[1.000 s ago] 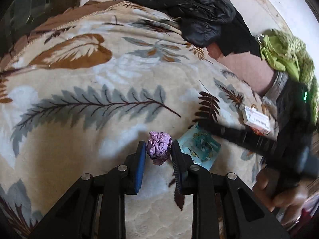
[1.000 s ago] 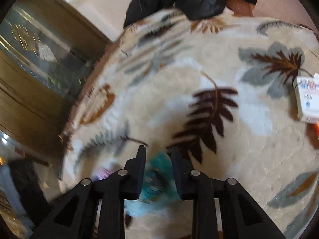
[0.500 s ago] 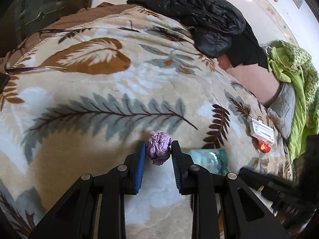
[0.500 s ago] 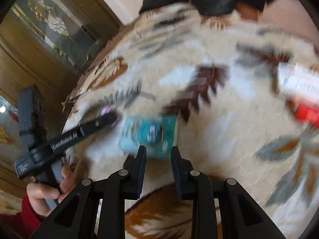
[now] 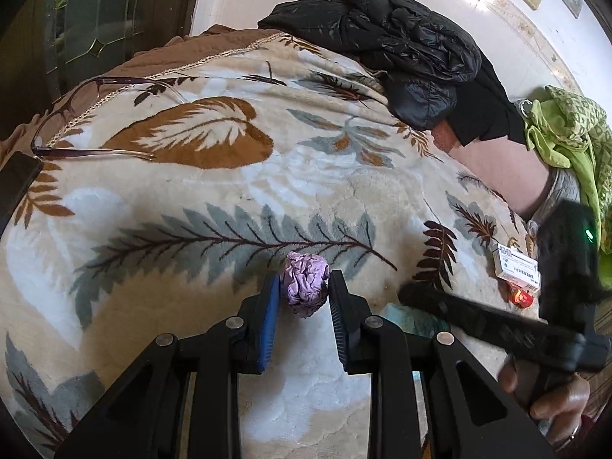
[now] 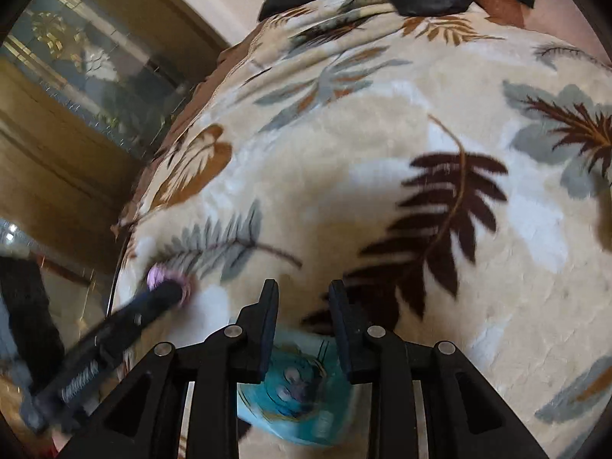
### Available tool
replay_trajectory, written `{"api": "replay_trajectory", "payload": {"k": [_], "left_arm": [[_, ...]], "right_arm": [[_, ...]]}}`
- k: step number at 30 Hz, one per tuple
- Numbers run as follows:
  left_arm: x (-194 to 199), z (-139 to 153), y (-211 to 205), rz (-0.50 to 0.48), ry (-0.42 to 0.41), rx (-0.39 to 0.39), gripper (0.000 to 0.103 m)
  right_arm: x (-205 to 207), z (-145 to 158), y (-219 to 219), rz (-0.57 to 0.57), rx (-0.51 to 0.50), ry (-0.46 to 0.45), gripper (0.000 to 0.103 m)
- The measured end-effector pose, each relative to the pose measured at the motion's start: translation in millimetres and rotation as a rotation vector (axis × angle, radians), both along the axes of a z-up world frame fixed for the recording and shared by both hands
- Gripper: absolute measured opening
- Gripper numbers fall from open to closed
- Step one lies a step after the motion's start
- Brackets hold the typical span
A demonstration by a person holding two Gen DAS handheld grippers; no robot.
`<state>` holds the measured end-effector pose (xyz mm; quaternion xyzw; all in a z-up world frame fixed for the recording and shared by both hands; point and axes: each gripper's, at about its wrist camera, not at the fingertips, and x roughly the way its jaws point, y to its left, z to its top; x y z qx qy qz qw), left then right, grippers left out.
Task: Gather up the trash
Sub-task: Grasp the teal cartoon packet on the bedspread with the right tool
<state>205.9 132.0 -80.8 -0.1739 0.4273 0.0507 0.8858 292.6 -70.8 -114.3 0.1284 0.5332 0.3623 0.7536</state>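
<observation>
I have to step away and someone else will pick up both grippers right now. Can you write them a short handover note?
Left gripper: shut on the purple paper wad, just above the leaf-print blanket.
Right gripper: jaws opening, nothing gripped; the teal wrapper lies on the blanket under and between its fingers.
Also on the blanket: a white box with a small red item beside it, and glasses at the far edge, likely not trash.
Done: wad picked.
Left: grip the wrapper, judge the red item and box, then bin it all. No bin is in view.

Blanket [image 5: 214,199]: cream, brown and grey-blue leaf print. Crumpled wad [image 5: 306,287]: lilac. Wrapper [image 6: 294,386]: teal. Jacket [image 5: 401,46]: black.
</observation>
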Motion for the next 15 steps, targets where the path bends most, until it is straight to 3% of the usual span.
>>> {"api": "replay_trajectory", "payload": {"k": [2, 3, 7, 12, 13, 15], "left_arm": [[0, 1, -2, -0.006, -0.003, 0.001, 0.025], [0, 2, -3, -0.008, -0.005, 0.004, 0.025], [-2, 6, -7, -0.01, -0.022, 0.02, 0.025], [-5, 9, -9, 0.003, -0.032, 0.046, 0.025], [-5, 9, -11, 0.005, -0.034, 0.058, 0.025], [-6, 11, -14, 0.003, -0.041, 0.077, 0.025]], "right_arm": [[-12, 2, -11, 0.022, 0.028, 0.021, 0.061], [-20, 4, -15, 0.042, 0.031, 0.014, 0.064], [-47, 6, -15, 0.105, -0.01, -0.023, 0.065], [-76, 10, 13, 0.126, -0.199, -0.219, 0.067], [-79, 11, 15, 0.123, -0.226, -0.24, 0.065], [-88, 12, 17, 0.115, -0.273, -0.29, 0.053]]}}
